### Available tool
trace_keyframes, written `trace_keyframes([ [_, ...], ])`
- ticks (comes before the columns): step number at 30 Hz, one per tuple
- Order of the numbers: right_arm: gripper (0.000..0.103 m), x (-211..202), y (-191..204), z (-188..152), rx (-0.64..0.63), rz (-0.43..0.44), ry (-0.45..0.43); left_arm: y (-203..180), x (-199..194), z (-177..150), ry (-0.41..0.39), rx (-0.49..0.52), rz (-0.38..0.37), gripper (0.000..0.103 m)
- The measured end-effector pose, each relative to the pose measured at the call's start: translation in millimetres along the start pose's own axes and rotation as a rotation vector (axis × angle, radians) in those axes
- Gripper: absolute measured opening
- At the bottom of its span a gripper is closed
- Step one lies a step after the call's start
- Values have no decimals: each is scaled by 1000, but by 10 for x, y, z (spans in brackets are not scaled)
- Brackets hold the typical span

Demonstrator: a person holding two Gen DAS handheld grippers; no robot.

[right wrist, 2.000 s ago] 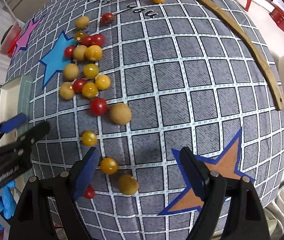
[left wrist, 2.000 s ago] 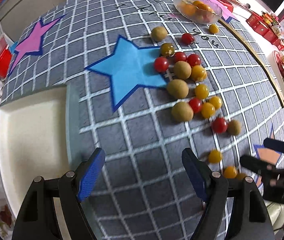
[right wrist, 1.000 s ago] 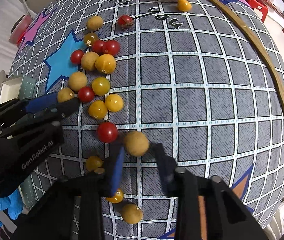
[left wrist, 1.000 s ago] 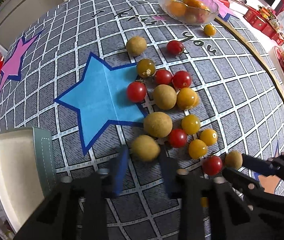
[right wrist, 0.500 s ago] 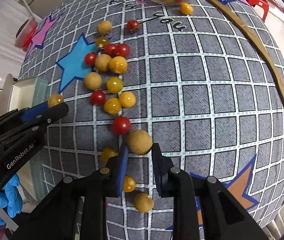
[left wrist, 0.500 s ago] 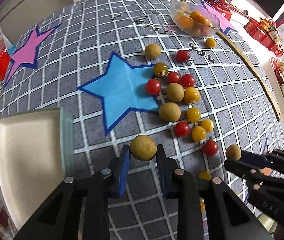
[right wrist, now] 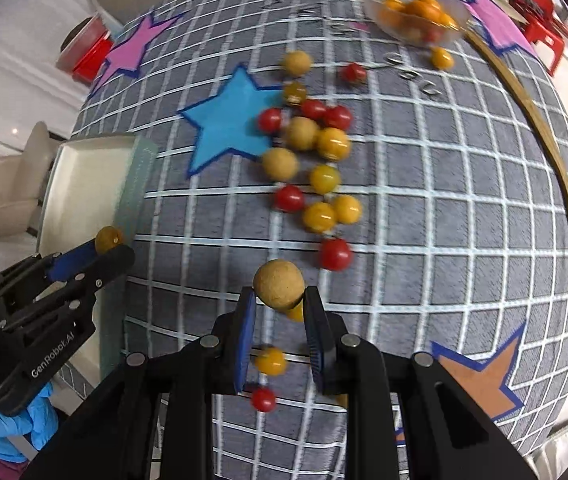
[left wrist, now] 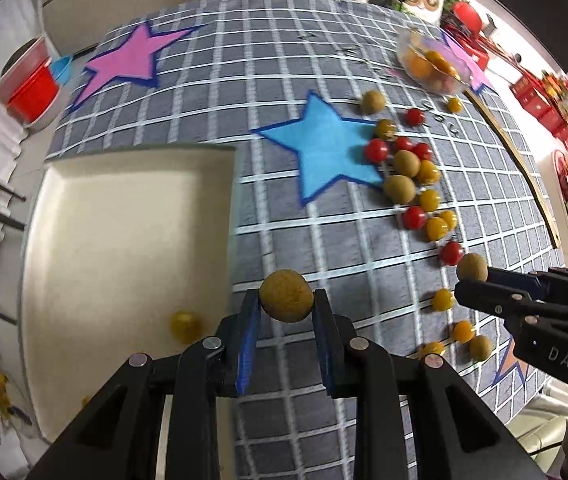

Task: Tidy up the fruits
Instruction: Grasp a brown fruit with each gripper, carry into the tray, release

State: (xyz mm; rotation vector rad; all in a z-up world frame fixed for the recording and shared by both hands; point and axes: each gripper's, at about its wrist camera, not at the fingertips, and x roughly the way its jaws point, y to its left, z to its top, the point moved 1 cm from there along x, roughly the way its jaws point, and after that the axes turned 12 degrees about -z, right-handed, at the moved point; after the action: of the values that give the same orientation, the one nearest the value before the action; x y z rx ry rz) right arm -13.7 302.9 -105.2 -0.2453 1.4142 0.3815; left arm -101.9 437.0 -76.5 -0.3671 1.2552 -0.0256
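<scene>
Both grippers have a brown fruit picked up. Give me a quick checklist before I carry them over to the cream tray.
1. Left gripper grip: ok, its fingers pinch a brown round fruit, clear of the cloth.
2. Right gripper grip: ok, shut on its own brown fruit.
3. Grip depth: not ok, both fruits sit right at the fingertips.
4. Cream tray room: ok, mostly bare, one yellow fruit near its close end.
5. Left gripper's path: ok, it hangs right beside the tray edge.
6. Right gripper's path: cannot tell; the left gripper lies between it and the tray.
</scene>
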Motion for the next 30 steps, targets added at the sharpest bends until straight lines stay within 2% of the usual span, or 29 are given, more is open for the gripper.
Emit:
trace_keyframes([
  [10, 26, -75, 721, 152, -144, 29, -20, 802, -379, -284, -53, -120, 85, 28],
  [19, 26, 80, 1434, 394, -232, 73, -4, 1512, -350, -421, -30, -223, 170, 28],
  [24, 26, 244, 1637, 495, -252, 70, 17, 1677, -249, -398, -18, -229, 197, 28],
  [30, 26, 407, 1756, 543, -267, 53, 44, 1736, -125, -363, -7, -224, 194, 28],
])
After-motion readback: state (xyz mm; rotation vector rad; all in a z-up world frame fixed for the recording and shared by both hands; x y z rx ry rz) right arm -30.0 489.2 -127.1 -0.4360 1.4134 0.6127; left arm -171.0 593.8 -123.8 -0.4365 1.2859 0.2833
